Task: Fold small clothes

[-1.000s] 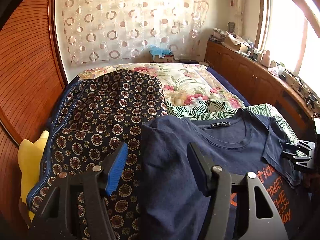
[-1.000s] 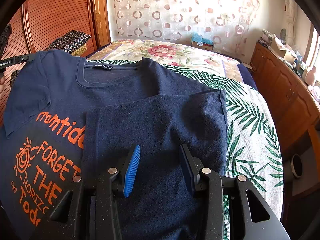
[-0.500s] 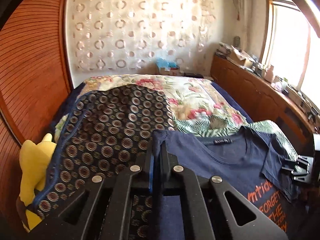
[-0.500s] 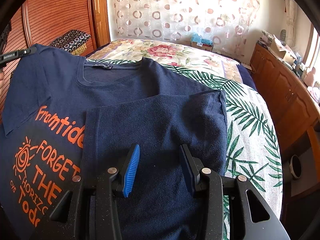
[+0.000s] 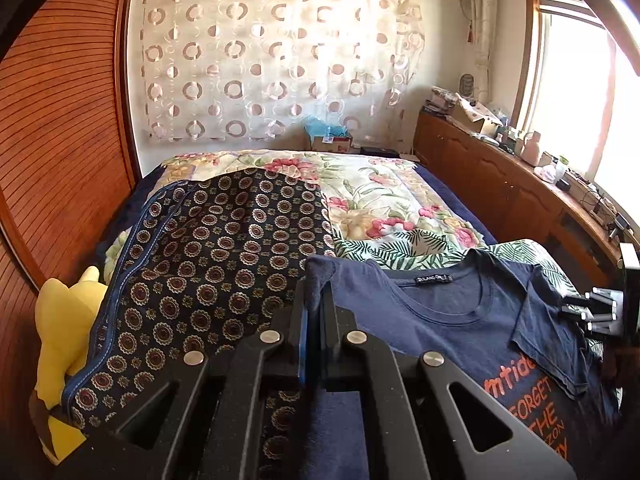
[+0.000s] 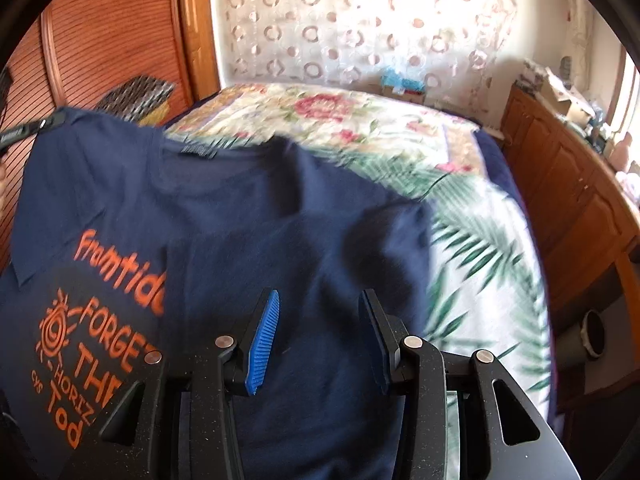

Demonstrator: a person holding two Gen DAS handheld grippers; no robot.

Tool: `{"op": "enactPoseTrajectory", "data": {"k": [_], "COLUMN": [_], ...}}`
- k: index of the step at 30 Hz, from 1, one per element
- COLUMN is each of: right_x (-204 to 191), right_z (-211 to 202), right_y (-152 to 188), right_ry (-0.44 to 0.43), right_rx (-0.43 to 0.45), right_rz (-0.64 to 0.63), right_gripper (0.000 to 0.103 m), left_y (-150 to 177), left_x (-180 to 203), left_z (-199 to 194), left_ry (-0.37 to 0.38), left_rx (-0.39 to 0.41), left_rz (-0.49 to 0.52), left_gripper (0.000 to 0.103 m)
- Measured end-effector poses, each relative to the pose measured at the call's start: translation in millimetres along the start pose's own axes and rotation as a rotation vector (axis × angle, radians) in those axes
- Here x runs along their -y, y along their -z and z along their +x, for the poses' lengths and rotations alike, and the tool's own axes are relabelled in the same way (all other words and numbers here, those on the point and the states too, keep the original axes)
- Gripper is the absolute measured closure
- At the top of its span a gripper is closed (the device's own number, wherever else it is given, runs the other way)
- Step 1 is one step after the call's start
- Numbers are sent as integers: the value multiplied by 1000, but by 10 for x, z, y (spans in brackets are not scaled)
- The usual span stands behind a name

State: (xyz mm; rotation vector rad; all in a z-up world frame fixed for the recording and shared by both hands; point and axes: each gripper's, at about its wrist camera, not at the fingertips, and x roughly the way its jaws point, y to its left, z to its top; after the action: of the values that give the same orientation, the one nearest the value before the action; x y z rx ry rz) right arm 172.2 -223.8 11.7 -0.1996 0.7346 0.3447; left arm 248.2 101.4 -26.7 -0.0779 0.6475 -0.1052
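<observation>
The bed (image 5: 400, 184) carries a soft quilt with flower and palm-leaf prints; on its near end lies the navy T-shirt (image 6: 224, 184), a limp cotton knit with orange lettering and 1 side already folded inward. Left of the shirt sits a dark medallion-print cloth (image 5: 208, 248). The step in hand looks like folding the other side: the left hand-held gripper (image 5: 314, 308) is clamped on the shirt's sleeve edge, while the right hand-held gripper (image 6: 320, 336) hovers with jaws apart, holding nothing. Next, the pinched edge likely needs carrying across evenly.

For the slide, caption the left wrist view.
Left hand-held gripper pinches the navy T-shirt's sleeve edge on the bed.
</observation>
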Motion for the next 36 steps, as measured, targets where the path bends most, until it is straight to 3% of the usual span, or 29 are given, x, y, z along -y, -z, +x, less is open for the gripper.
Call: {"op": "enactPoseTrajectory", "data": {"k": [8, 21, 23, 26, 27, 36], "right_x": [539, 567, 549, 529, 531, 417], "right_z": [289, 627, 640, 629, 609, 45], "right_y": [-225, -404, -403, -402, -397, -278], "right_ry": [56, 12, 7, -13, -12, -21], "right_rx": [-26, -57, -57, -52, -42, 115], "right_rz": [84, 80, 57, 31, 27, 7], "right_gripper": [55, 56, 66, 92, 97, 99], "left_y": [37, 72, 74, 108, 122, 258], "left_x": [51, 58, 100, 168, 187, 308], "left_z": [-34, -66, -104, -171, -195, -604], "left_ry": [6, 7, 13, 17, 22, 44], "left_rx": [7, -2, 4, 14, 15, 69], "left_rz": [3, 0, 13, 23, 23, 30], "left_gripper": [98, 98, 98, 98, 98, 98]}}
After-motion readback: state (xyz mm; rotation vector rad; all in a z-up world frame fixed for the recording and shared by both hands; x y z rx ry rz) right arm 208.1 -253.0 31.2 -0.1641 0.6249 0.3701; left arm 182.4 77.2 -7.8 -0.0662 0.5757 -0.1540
